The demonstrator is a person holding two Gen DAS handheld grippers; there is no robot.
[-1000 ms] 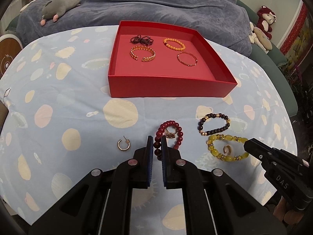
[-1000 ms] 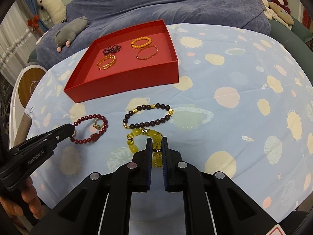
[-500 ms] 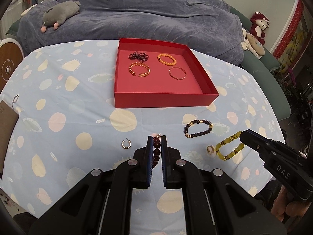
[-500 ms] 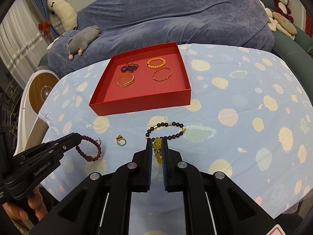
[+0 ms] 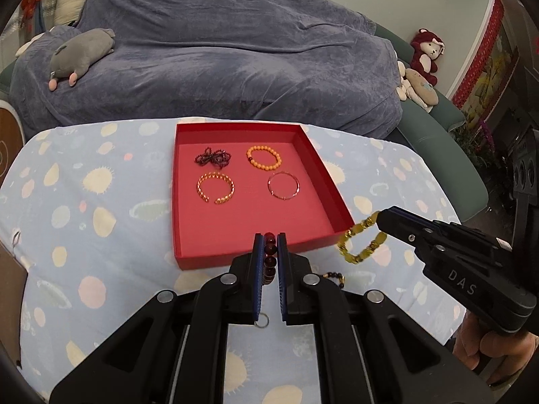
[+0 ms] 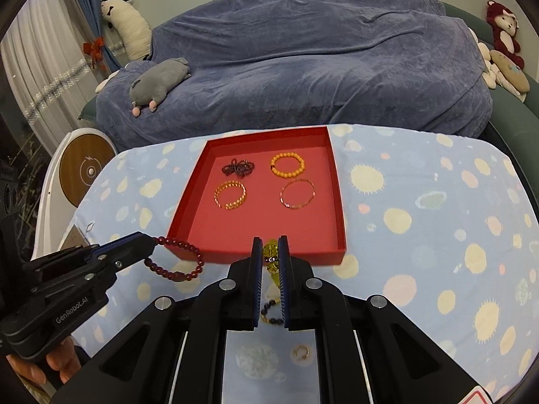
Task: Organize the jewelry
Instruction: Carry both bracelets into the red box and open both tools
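Hanging from the left gripper (image 5: 269, 249), whose jaws are clamped on its beads, the dark red bead bracelet (image 6: 178, 259) dangles as a loop just short of the near left corner of the red tray (image 5: 188, 262), above the spotted tablecloth (image 5: 101, 229). Inside the tray, going from left to right, a dark tangled chain (image 5: 213, 159) and a gold link bangle (image 5: 215, 188) fill the left half, while an orange bead bracelet (image 5: 263, 157) and a thin reddish bangle (image 5: 283, 186) fill the right half; all four lie toward the far side, leaving the near strip of the floor bare. Further right, the right gripper (image 6: 269, 252) is likewise closed on the yellow bead bracelet (image 5: 362, 242), which hangs beside the tray's near right corner. The relation that matters is that the open floor lies straight ahead of and below both claws, just past the near wall, with each hand nearest its own half. By my reading, each loop needs carrying forward over that wall and lowering until it lies flat, left piece in front of the gold bangle, right piece in front of the thin one. A dark bead bracelet (image 6: 271, 313) and a small gold earring (image 6: 300, 352) lie on the cloth beneath the right claw, and a small ring (image 5: 261, 320) beneath the left.
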